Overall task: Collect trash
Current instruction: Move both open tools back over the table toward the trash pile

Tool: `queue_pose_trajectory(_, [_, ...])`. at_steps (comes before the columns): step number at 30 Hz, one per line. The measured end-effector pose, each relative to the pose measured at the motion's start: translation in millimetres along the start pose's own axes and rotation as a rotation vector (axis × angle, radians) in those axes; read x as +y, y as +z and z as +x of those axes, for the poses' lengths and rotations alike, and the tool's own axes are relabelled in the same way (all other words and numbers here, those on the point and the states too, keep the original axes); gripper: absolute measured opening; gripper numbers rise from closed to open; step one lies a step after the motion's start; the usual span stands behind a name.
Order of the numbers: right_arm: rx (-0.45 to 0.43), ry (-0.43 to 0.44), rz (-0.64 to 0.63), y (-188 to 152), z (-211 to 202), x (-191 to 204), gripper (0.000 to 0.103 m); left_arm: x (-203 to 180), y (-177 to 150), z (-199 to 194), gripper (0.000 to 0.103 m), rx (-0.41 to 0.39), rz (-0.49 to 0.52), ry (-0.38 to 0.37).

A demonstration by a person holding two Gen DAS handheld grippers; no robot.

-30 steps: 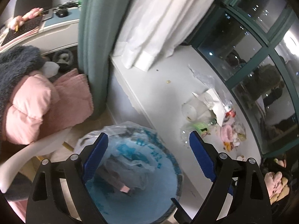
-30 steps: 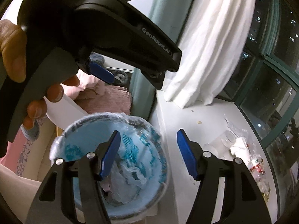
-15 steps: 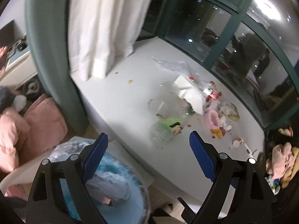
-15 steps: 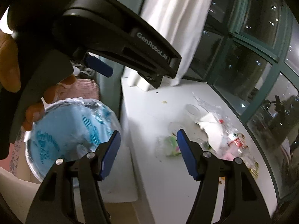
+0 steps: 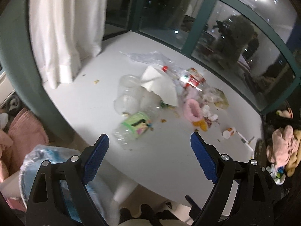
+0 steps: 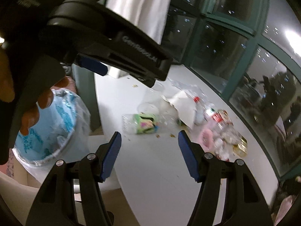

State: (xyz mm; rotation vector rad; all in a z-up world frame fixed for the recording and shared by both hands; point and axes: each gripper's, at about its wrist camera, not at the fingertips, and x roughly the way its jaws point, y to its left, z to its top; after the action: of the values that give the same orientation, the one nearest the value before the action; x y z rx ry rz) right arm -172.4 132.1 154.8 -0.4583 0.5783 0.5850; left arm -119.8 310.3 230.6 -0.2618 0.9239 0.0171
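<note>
- Left wrist view: a white window ledge (image 5: 97,101) runs under dark night windows (image 5: 235,43), with a white curtain (image 5: 65,28) hanging at its left end.
- A heap of trash lies in the middle of the ledge: a clear plastic jar (image 5: 128,98) on its side, white paper (image 5: 160,86) draped over it, a crushed bottle with a green label (image 5: 133,126) nearest the camera, a red-labelled bottle (image 5: 190,79) and a pink fuzzy slipper (image 5: 191,111) to the right.
- The left gripper (image 5: 149,162) hovers above the ledge's near edge, jaws spread wide with nothing between them.
- A trash bin (image 5: 37,162) with a blue liner sits low at left, below the ledge.
- Right wrist view: the same ledge (image 6: 150,162) and windows (image 6: 225,47); the bin (image 6: 47,131) stands at left on the floor.
- The right gripper (image 6: 149,150) has its jaws apart and empty, the green-labelled bottle (image 6: 143,126) just beyond them.
- The left gripper's body (image 6: 105,43) fills the upper left, with the person's fingers (image 6: 37,107) around its handle.
</note>
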Motion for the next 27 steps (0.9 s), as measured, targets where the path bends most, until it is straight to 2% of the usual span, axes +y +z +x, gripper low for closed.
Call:
queue_pose_trajectory(7, [0.068, -0.082, 0.129, -33.8, -4.2, -52.7, 0.060, -62.4, -4.0, 24.6, 0.086, 0.009, 0.087, -0.045])
queue_pose_trajectory(19, [0.166, -0.321, 0.364, -95.6, -34.5, -139.7, 0.060, -182.6, -11.0, 66.9, 0.086, 0.050, 0.294, -0.194])
queue_pose_trajectory(22, [0.172, -0.354, 0.399, -104.4, -39.5, -156.0, 0.060, -213.4, -13.6, 71.5, 0.086, 0.047, 0.352, -0.224])
queue_pose_trajectory(27, [0.177, -0.373, 0.405, -116.6, -47.2, -188.3, 0.060, -246.9, -12.6, 79.7, 0.087, 0.051, 0.373, -0.241])
